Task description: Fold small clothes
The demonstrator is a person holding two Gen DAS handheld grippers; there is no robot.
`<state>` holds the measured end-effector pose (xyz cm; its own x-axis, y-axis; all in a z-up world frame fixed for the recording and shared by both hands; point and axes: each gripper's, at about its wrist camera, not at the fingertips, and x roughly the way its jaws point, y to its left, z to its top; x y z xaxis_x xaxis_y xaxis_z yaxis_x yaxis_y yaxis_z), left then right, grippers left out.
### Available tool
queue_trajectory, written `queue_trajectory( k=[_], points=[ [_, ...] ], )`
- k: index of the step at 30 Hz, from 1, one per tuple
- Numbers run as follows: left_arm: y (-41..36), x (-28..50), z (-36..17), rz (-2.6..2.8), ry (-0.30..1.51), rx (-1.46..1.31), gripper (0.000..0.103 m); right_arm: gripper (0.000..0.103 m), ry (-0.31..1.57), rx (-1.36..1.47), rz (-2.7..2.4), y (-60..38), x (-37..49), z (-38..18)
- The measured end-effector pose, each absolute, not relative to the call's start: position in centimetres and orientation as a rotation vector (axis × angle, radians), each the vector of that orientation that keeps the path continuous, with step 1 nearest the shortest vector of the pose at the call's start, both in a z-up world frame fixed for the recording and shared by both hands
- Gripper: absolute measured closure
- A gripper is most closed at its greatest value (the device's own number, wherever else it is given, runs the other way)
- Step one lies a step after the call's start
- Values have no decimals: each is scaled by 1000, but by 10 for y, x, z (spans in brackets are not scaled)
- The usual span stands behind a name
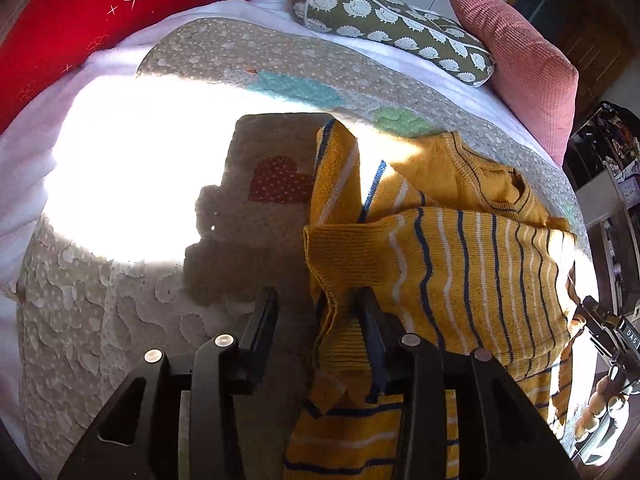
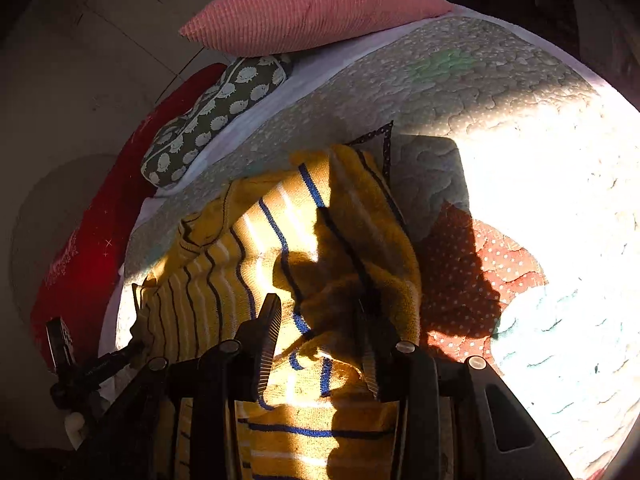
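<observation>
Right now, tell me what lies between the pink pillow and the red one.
The hedgehog-print cushion lies between the pink pillow and the red pillow, on the white sheet. Both wrist views show it.

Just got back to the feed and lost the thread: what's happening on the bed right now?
A person with a handheld gripper in each hand is folding a small yellow striped sweater on a quilted bedspread. The left gripper is open, with the sweater's ribbed edge bunched between its fingers. The right gripper is also open, over a rumpled part of the knit. The sweater is partly folded over itself. Three cushions lie at the far side.
</observation>
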<state>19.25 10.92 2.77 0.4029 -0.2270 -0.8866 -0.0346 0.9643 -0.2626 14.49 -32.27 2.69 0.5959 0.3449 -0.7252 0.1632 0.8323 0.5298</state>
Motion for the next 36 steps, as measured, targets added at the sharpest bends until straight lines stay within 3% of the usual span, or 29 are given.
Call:
queue_trajectory(
  k=[8, 18, 23, 29, 36],
  points=[
    [133, 101, 62, -127, 1055, -181, 51, 60, 886, 431, 136, -311, 40, 63],
    [66, -8, 41, -187, 1052, -36, 51, 60, 941, 501, 282, -245, -42, 17],
    [74, -38, 13, -87, 1065, 93, 48, 62, 952, 485, 202, -254, -81, -2],
    [107, -69, 31, -73, 1025, 51, 38, 60, 963, 248, 22, -267, -119, 12],
    [128, -106, 39, -121, 1061, -117, 38, 54, 907, 428, 99, -283, -170, 18]
  ],
)
